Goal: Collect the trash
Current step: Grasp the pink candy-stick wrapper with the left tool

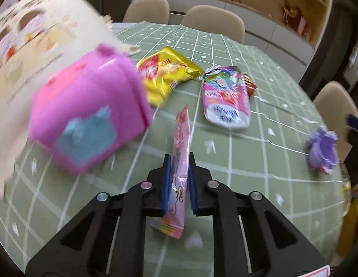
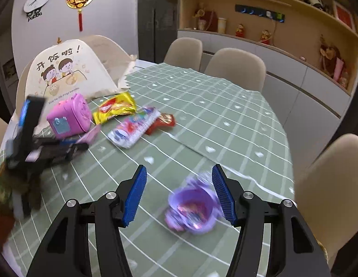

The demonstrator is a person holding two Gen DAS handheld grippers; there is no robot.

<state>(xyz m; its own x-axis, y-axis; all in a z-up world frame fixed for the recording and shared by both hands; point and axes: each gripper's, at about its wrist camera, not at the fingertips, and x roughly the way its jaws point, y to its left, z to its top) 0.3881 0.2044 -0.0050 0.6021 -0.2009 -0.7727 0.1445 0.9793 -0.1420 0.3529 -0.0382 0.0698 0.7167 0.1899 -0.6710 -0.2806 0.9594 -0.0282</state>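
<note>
L gripper (image 1: 179,161) angles down toward the table (image 1: 248,161), jaws narrowed onto a thin pink wrapper (image 1: 180,161): blue pads press both flat sides, wrapper stands on edge between them, its far tip poking out past the fingertips and its near end hanging back toward the camera. Just ahead-left of this gripper, blurred, is a pink toy bin (image 1: 91,113) w/ a blue panel on its near face. Behind that, further left, a cream food-cover tent (image 1: 28,53) w/ cartoon print. Ahead and slightly left, beyond the bin's edge, lies a yellow snack bag (image 1: 165,73); ahead-right of the fingertips, a pink-white packet (image 1: 225,97), w/ a red wrapper (image 1: 250,84) peeking from under its far right side. Well off to the right, a purple cup (image 1: 322,150).

R gripper (image 2: 179,191) also tilts down at the table, jaws wide. The purple cup (image 2: 192,207) sits between the pads, closer to the right pad; blur hides whether it touches, the left pad is clear of it. Cup lies tipped, mouth toward camera, colourful scraps inside. Far ahead-left of this gripper, the L gripper (image 2: 82,144) shows side-on w/ the pink wrapper in it, the bin (image 2: 68,117) just behind it. Past those, chairs (image 2: 234,69) at the table's far edge.
</note>
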